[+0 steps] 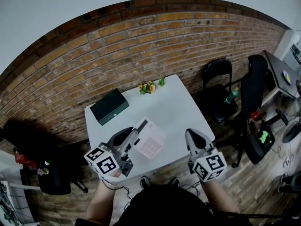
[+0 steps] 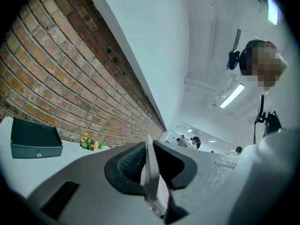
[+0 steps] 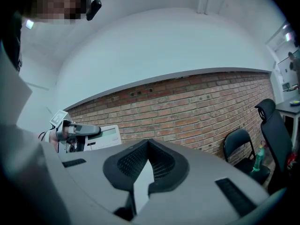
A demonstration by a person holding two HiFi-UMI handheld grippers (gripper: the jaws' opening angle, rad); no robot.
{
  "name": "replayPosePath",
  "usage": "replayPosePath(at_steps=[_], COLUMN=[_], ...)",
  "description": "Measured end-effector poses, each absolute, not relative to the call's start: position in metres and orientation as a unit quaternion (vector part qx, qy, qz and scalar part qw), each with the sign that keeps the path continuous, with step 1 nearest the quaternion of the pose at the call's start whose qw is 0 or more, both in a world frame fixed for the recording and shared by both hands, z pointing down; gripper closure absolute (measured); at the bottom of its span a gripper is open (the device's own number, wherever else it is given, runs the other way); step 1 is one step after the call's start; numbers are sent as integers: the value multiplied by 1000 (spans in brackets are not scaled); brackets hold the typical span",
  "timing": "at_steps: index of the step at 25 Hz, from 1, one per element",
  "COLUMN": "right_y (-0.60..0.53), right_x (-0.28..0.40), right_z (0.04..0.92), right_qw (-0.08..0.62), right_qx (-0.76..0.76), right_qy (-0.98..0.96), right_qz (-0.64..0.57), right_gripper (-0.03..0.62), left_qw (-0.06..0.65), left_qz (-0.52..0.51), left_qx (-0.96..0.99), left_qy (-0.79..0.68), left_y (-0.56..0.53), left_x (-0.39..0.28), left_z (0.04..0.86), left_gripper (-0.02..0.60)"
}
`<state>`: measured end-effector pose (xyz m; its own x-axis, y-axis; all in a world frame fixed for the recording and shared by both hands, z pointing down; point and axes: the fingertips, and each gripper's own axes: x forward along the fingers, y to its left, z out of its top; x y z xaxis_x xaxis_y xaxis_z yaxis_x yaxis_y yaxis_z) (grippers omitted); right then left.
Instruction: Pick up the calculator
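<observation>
Calculator (image 1: 149,141): clamped in my left gripper (image 1: 138,134), apparently lifted off the table (image 1: 174,102). My right gripper (image 1: 193,135): closed, empty. Pickup seemingly complete.

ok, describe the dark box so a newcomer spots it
Find the white table by the brick wall. The box sits at its far-left corner. It's the only dark thing there; the flowers are small and bright, the calculator pale.
</observation>
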<state>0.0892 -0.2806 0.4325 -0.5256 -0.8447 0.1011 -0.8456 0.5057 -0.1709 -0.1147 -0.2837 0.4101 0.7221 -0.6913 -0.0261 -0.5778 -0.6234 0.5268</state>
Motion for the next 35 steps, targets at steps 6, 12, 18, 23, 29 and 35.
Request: replayPosePath(at_steps=[6, 12, 18, 23, 29, 35], right_y=[-280, -279, -278, -276, -276, -277], right_x=[89, 86, 87, 84, 80, 73], right_z=[433, 432, 432, 433, 437, 438], right_qw=[2, 4, 2, 3, 5, 7], right_qx=[486, 483, 485, 487, 487, 491], right_qy=[-868, -870, -868, -867, -867, -865], right_qz=[103, 100, 102, 103, 105, 106], right_gripper=[591, 591, 591, 591, 591, 591], left_qw=[253, 251, 250, 250, 251, 254], left_qz=[-118, -120, -119, -116, -113, -112], left_qx=[892, 892, 893, 894, 895, 896], left_qy=[-356, -356, -355, -353, -351, -347], left_y=[-282, -281, -279, -278, -278, -280], left_x=[-116, -118, -118, -121, -124, -131], left_z=[410, 410, 411, 412, 414, 417], left_gripper=[532, 532, 532, 532, 532, 532])
